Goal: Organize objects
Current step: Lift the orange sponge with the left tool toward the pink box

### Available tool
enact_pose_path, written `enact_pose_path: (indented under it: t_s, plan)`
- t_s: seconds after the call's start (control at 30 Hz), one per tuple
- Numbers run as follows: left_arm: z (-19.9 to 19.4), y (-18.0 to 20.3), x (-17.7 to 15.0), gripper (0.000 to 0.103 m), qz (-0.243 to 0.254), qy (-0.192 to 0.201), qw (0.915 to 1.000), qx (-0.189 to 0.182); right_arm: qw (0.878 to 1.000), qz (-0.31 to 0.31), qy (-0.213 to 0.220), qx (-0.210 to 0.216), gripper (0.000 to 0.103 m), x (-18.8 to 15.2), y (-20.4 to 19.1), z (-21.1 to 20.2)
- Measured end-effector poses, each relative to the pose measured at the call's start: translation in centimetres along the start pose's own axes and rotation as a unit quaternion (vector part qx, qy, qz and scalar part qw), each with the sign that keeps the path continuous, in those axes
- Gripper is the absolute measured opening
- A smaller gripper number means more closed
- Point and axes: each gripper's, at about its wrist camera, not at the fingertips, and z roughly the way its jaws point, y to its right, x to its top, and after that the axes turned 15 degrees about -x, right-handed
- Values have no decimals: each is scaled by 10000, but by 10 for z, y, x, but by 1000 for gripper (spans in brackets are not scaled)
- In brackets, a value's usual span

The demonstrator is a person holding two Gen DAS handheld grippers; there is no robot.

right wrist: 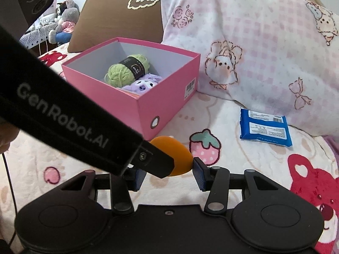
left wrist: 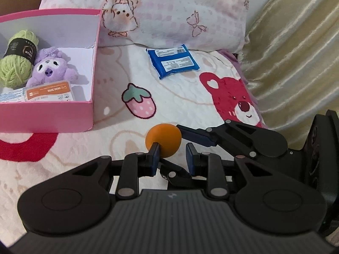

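Closest to me, my right gripper (right wrist: 167,172) is pinching the orange egg (right wrist: 175,158), a smooth matte sponge-like thing, rounded at one end and tapering at the other; one blue ribbed pad (right wrist: 199,174) presses its side while the opposite pad is hidden behind the left tool's black finger, which crosses the right wrist view; my left gripper (left wrist: 171,156) sits just beside it with its jaws a little apart, and from its own camera nothing appears to be between its pads, the egg (left wrist: 163,140) lying just beyond them in the other gripper's fingers; the worry is that a curved, squashy shape could roll or squirt out of so narrow a pinch, and the two tools are crowded enough that a nudge from one might knock the egg loose onto the blanket (left wrist: 118,148), a fleecy printed cover where it would settle softly but could roll; further out stands the pink box (right wrist: 169,97), stiff card with a white lining, holding a green yarn ball (right wrist: 125,69), a fuzzy purple plush (right wrist: 142,85) and, in the left view, an orange packet (left wrist: 49,92); its wall is tall, so a low carry might clip the rim; beyond, a glossy blue pack (right wrist: 264,130) lies flat against the pillow (right wrist: 254,42), not yet tidied
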Motion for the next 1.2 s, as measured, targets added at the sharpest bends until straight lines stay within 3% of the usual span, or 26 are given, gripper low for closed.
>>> enact_pose_path:
  t_s: [0.57,0.9,1.2]
  plan:
    - [-42,14,-8,25,-40,-103,9999,60,9998,-71,-90,149,52,15,-19,-32]
    - [-66,8,-17,25,-138,80,9998,-73,9991,-81,-231,348,53,28,-30,-41]
    - [-100,-4,-22,25,-236,363,9989,-176,9986,-292,-57,439,53,46,-49,-53]
